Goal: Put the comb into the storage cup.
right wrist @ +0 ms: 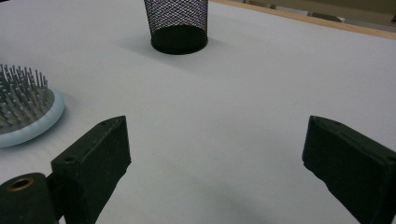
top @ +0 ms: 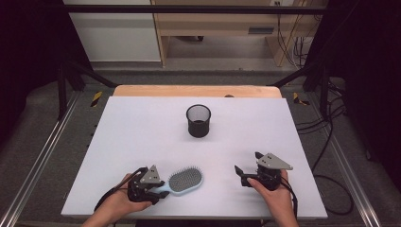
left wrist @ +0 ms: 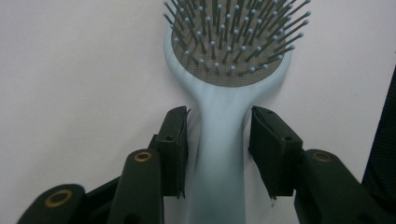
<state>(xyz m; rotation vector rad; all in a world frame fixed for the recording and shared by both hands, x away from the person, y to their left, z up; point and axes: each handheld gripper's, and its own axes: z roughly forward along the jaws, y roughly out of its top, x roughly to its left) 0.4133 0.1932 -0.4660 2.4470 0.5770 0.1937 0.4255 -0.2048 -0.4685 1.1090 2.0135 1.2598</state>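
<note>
Left gripper view: pale blue hairbrush (left wrist: 219, 140), grey bristles up.

We saw a white table (top: 142, 142) with a pale wooden strip (top: 196, 91) showing along its far edge. Grey floor (top: 42, 123) lay around it, with a metal rail (top: 38, 165) running beside the left edge and another (top: 350, 165) beside the right. Black-and-yellow tape marks (top: 96, 98) sat on the floor near both far corners. We noted black cables (top: 331, 142) trailing off the right edge, and beyond the far edge a wooden desk (top: 213, 23) next to a white panel (top: 113, 33).
</note>
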